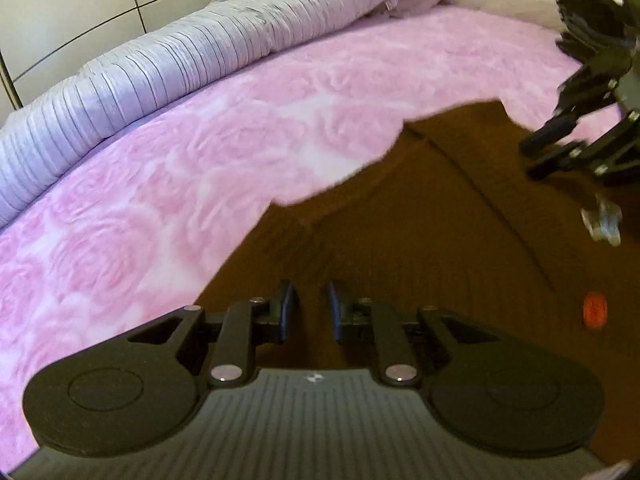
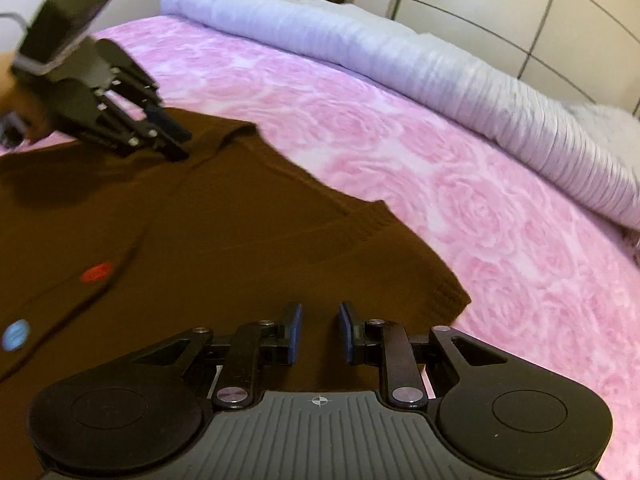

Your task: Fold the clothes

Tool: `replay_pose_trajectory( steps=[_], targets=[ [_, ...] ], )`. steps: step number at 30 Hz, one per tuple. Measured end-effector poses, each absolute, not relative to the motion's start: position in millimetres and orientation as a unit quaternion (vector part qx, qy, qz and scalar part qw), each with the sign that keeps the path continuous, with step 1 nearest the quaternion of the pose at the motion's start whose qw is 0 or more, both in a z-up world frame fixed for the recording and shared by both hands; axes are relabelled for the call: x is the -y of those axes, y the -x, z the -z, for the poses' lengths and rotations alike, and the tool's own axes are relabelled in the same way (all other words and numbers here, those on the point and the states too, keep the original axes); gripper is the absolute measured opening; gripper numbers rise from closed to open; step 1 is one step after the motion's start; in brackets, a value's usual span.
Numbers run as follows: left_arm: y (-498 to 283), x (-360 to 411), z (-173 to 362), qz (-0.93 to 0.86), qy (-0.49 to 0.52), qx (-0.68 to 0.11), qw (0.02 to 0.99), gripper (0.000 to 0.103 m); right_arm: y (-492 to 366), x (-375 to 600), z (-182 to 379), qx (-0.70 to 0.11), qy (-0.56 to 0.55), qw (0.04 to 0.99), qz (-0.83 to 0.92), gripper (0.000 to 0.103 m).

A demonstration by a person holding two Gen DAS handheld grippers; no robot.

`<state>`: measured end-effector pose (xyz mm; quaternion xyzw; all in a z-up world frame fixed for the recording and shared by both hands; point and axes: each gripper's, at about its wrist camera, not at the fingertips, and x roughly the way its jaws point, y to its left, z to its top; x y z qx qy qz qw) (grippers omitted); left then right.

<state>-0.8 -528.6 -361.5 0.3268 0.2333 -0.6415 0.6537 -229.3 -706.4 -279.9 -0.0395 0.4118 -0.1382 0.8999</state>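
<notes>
On the left, the quilt (image 1: 132,72) lies rolled along the far side of the bed (image 1: 120,208); the pink rose-patterned cover runs bare up to the brown garment (image 1: 400,232), which lies spread on the near part of the bed; a red patch (image 2: 97,272) and a blue one (image 2: 15,334) sit on its front. The left gripper (image 1: 310,308) hangs over the garment, its jaws a narrow gap apart with no cloth pinched between them, so released; the right gripper (image 2: 319,328) points down at the ribbed hem near the garment's right corner, jaws likewise parted a little and grasping nothing. Both views are smeared. By my reading the garment is laid out flat and the first fold is not yet made; the step in hand looks like reaching for grip points. The next move calls for each pair of jaws to settle on an edge, clench on a single layer, then lift and carry it across evenly so the cloth does not bunch.
</notes>
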Motion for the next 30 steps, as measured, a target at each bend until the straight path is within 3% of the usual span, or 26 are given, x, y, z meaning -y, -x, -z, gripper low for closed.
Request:
replay_pose_trajectory(
  steps=[9,14,21,25,30],
  targets=[
    [1,552,364,0.644,-0.327,-0.237,0.65,0.014,207,781,296,-0.408,-0.033,0.891,0.195,0.021],
    [8,531,339,0.641,-0.316,-0.229,0.661,0.015,223,775,271,-0.4,-0.058,0.888,0.22,0.021],
    [39,427,304,0.64,-0.309,-0.229,0.665,0.017,312,690,221,-0.39,-0.065,0.898,0.19,0.024],
    [64,358,305,0.63,-0.314,-0.236,0.67,0.017,381,640,230,-0.387,-0.105,0.9,0.171,0.025],
    [75,308,332,0.597,-0.318,-0.28,0.681,0.019,454,650,267,-0.363,-0.17,0.885,0.235,0.024]
  ],
)
